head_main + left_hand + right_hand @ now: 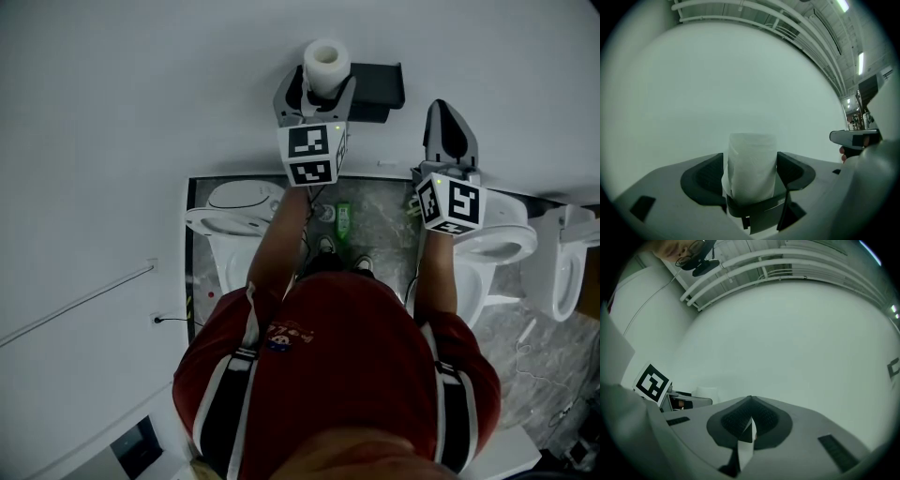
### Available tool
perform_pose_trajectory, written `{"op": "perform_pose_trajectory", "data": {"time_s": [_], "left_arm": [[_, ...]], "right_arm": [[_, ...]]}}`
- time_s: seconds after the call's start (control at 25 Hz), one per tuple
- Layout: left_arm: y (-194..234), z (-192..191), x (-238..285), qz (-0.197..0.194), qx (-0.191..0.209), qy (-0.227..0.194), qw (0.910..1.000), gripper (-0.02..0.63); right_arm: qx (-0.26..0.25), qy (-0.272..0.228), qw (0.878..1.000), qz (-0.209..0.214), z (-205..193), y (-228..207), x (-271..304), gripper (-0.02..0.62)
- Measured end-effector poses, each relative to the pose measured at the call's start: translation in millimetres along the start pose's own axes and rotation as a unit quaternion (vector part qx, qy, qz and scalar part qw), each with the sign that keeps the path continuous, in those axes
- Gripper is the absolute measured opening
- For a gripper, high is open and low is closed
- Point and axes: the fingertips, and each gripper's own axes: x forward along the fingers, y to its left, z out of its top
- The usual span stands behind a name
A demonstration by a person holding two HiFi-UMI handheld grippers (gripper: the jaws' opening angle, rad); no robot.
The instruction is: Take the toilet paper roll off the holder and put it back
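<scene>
The white toilet paper roll (326, 64) stands upright on the black holder (380, 89) on the white wall. My left gripper (317, 94) reaches up around it, one jaw on each side. In the left gripper view the roll (752, 164) sits between the spread dark pads (703, 180) with slim gaps, its bottom in the holder's black bracket (754, 208). My right gripper (448, 117) is to the right of the holder, pointing at the bare wall. Its jaws (750, 420) are shut with nothing in them.
White toilets (234, 202) (497, 239) stand on the marbled floor below, with a green bottle (343, 220) between them. A further white fixture (562, 262) is at the right. From the right gripper view, the left gripper's marker cube (651, 383) shows at the left.
</scene>
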Motion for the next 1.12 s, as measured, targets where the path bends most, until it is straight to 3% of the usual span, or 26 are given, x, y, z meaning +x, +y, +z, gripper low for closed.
{"op": "perform_pose_trajectory", "data": {"time_s": [0.36, 1.12], "left_arm": [[0, 0, 15, -0.027, 0.005, -0.007, 0.9996, 0.345], [-1, 21, 0, -0.029, 0.014, -0.031, 0.999, 0.341]], "right_arm": [[-0.002, 0.006, 1.0, -0.014, -6, 0, 13, 0.008], [-0.003, -0.002, 1.0, -0.016, 3, 3, 6, 0.008]]}}
